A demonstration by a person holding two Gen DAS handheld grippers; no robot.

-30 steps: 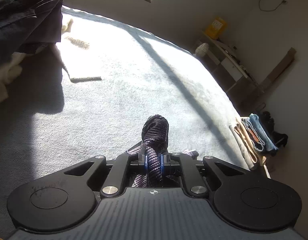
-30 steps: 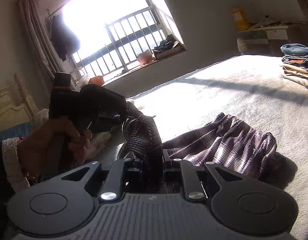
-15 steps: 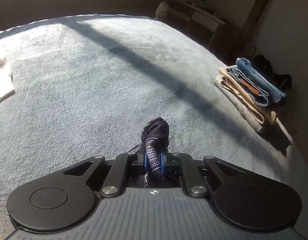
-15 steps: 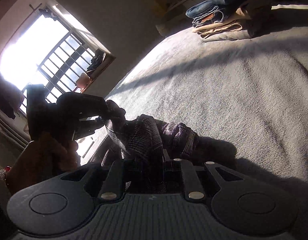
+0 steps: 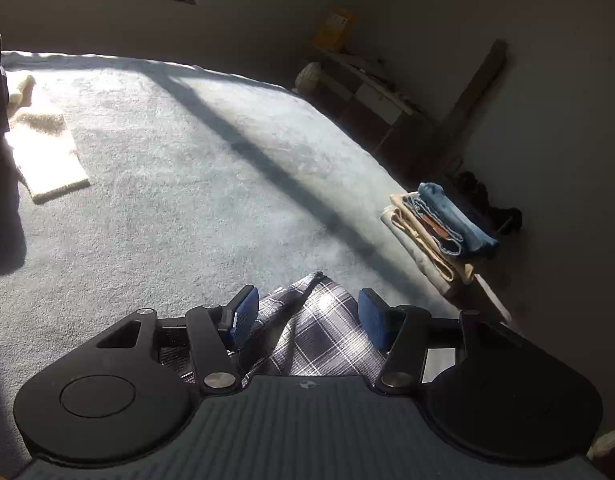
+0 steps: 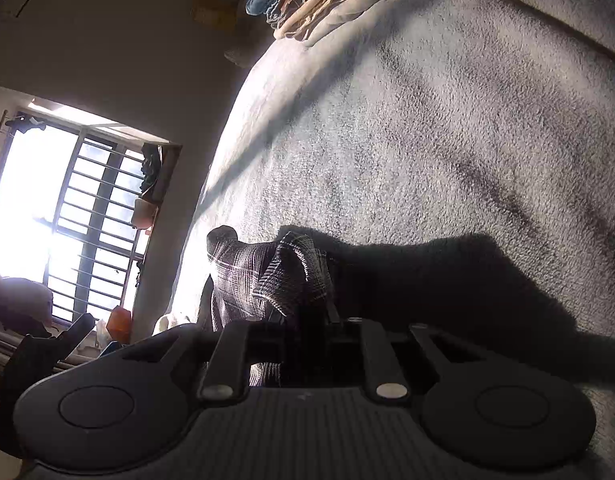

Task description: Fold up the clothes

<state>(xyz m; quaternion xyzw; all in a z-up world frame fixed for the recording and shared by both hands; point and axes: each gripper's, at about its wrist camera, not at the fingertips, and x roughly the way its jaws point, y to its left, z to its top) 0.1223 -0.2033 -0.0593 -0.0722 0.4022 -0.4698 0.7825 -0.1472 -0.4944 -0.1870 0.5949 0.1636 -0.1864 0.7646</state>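
The jaws of the left gripper (image 5: 305, 316) are being opened, and the plaid garment (image 5: 307, 332) is lying loosely between its blue pads (image 5: 243, 314), spread on the grey blanket (image 5: 187, 184). A bunched fold of the same garment is being clamped by the right gripper (image 6: 313, 308). Farther off, a cream towel (image 5: 43, 152) is lying in sunlight, and a stack of folded clothes (image 5: 435, 232) is resting at the bed's far edge.

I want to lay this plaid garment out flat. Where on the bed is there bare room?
The widest bare stretch of the grey fleece bedcover lies between the folded cream towel on the left and the stack of folded clothes at the right edge. The near edge is crowded: the dark plaid garment lies between the left gripper's opening jaws.
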